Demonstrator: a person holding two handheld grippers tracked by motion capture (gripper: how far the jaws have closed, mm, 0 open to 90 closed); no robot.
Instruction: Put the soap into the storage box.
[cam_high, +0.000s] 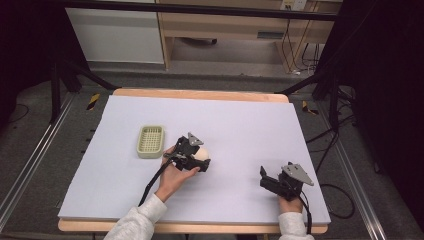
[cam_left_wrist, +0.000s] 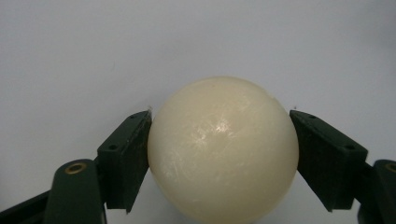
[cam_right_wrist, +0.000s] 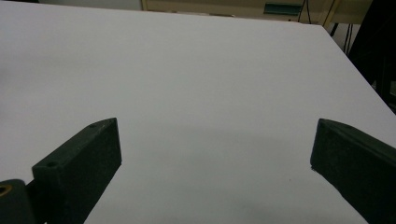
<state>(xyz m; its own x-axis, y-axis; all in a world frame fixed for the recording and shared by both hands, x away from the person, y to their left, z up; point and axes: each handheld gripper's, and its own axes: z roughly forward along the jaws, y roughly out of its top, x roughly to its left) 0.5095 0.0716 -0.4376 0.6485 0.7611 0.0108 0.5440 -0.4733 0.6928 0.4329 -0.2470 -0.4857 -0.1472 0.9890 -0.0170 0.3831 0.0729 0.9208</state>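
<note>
Cream ball (cam_left_wrist: 223, 148), a smooth glossy sphere, sits between the two black jaws of the left gripper (cam_left_wrist: 219, 154), each pad pressing a side near its widest girth; in the high view the same ball (cam_high: 202, 154) lies near the middle of the pale mat (cam_high: 240, 125), just right of the green basket (cam_high: 151, 141). The surface shows fine scuffs and a bright highlight, which suggests a hard, rigid, slippery body, probably fairly light; its true weight cannot be told. Because flat pads meet a curved wall at small contact spots, the hold is judged safest across the equator, as taken here; a grip above or below that line would tend to squeeze the ball out. The right gripper (cam_high: 272, 181) rests near the front right of the mat with its jaws spread wide and nothing between them, bare mat ahead of it (cam_right_wrist: 210, 116). Open room lies on every side of the ball; the basket is the only nearby obstacle, and the front edge of the table (cam_high: 200, 227) stands well apart.
</note>
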